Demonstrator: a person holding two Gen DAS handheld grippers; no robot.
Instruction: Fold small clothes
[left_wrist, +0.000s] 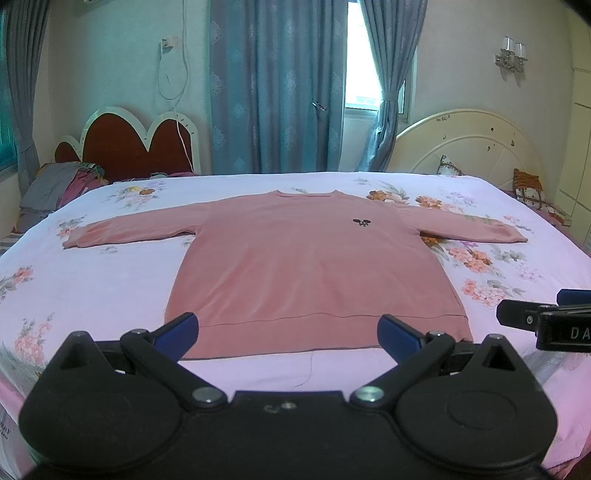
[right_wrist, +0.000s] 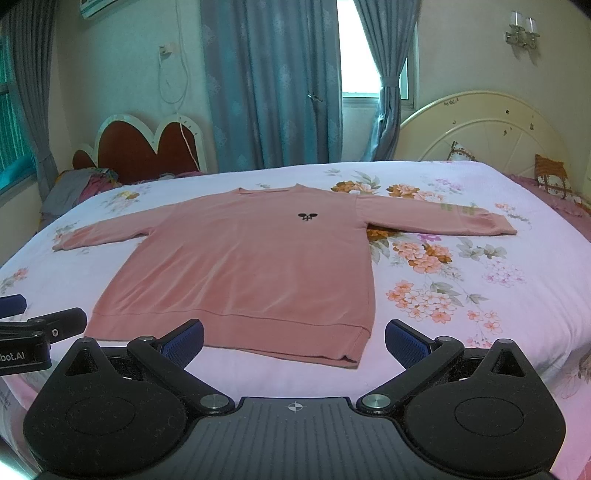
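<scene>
While both tongs hover released just short of the hem, the pink sweatshirt (left_wrist: 314, 258) lies flat, front up, on the floral bed (left_wrist: 110, 295). The left tongs (left_wrist: 288, 332) face the hem's middle; the right tongs (right_wrist: 293, 341) sit near its right corner. I judge the first fold needs a sleeve (right_wrist: 436, 218) pinched at the cuff and drawn across without dragging the body. Count: one garment, two sleeves spread, two tongs.

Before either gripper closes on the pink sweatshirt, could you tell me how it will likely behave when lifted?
The pink sweatshirt lies flat on the bedsheet, so it is probably floppy and would drape. Its spread sleeves would likely dangle. The ribbed hem looks thicker, probably giving a firmer pinch.
</scene>
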